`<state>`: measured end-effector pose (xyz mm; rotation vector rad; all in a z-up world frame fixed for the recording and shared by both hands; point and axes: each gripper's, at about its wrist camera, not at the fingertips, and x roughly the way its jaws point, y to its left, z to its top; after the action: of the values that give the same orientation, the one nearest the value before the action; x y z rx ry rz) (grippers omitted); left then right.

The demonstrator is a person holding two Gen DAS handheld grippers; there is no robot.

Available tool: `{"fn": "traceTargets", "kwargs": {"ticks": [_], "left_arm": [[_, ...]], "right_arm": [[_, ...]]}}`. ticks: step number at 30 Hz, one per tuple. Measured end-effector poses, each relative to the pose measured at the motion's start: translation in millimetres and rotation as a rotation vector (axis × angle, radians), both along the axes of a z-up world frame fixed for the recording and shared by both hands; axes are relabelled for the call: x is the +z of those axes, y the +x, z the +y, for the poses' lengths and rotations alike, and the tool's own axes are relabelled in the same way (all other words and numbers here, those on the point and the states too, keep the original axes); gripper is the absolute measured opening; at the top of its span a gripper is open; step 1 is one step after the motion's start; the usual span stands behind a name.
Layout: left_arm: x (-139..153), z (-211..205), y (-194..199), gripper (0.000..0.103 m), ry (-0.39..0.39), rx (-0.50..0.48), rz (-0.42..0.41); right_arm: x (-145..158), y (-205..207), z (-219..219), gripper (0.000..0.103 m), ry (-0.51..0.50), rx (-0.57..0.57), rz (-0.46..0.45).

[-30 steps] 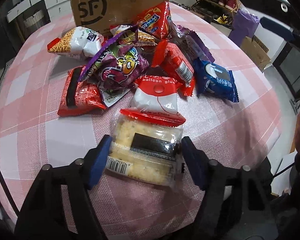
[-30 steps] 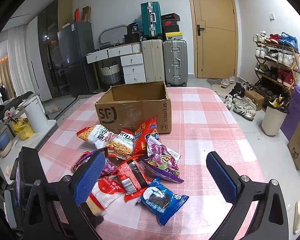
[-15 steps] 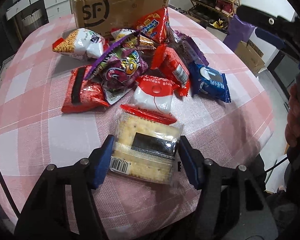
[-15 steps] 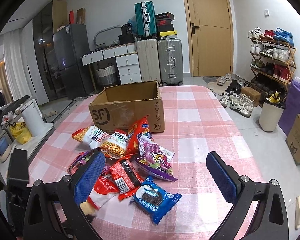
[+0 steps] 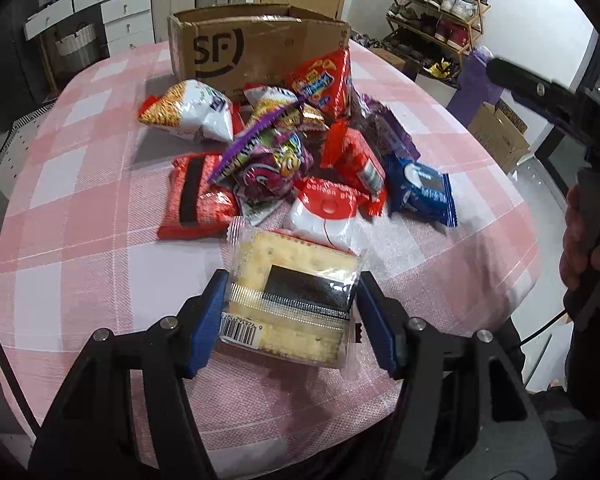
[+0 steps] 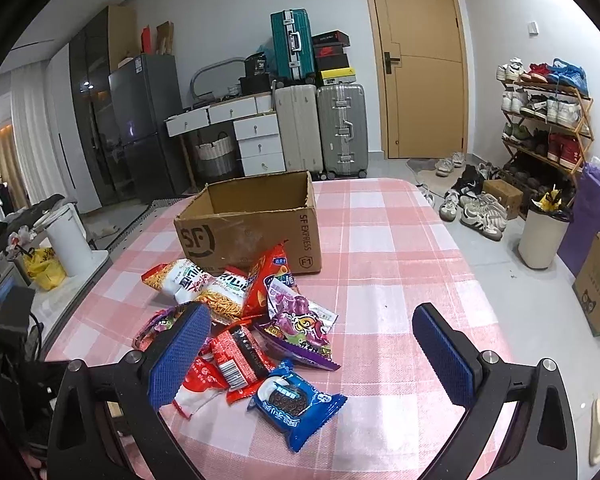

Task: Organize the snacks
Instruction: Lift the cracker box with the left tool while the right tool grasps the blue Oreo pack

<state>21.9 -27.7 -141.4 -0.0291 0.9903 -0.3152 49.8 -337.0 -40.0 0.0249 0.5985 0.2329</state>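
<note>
My left hand-held gripper (image 5: 290, 316) pinches the cracker pack (image 5: 292, 300) by its slick wrapper; it may slip before the box (image 5: 260, 52); right hand-held gripper (image 6: 316, 356) gapes empty

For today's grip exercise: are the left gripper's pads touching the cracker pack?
Touching. In the left wrist view, both blue pads of the left gripper press against the sides of the cracker pack.
</note>
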Motion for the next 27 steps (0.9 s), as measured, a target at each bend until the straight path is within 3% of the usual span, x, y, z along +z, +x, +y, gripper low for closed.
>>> {"fn": "traceTargets", "kwargs": {"ticks": [20,27], "left_arm": [[31.4,-10.1,2.6,0.061,0.078,0.023,-0.110],[33.6,-10.3,4.1,0.061,0.077,0.023,-0.114]], "right_arm": [[-45.6,9.0,8.4,0.103,0.016,0.115,0.150],[-66.9,15.4,9.4,0.103,0.024,0.130,0.210]]}}
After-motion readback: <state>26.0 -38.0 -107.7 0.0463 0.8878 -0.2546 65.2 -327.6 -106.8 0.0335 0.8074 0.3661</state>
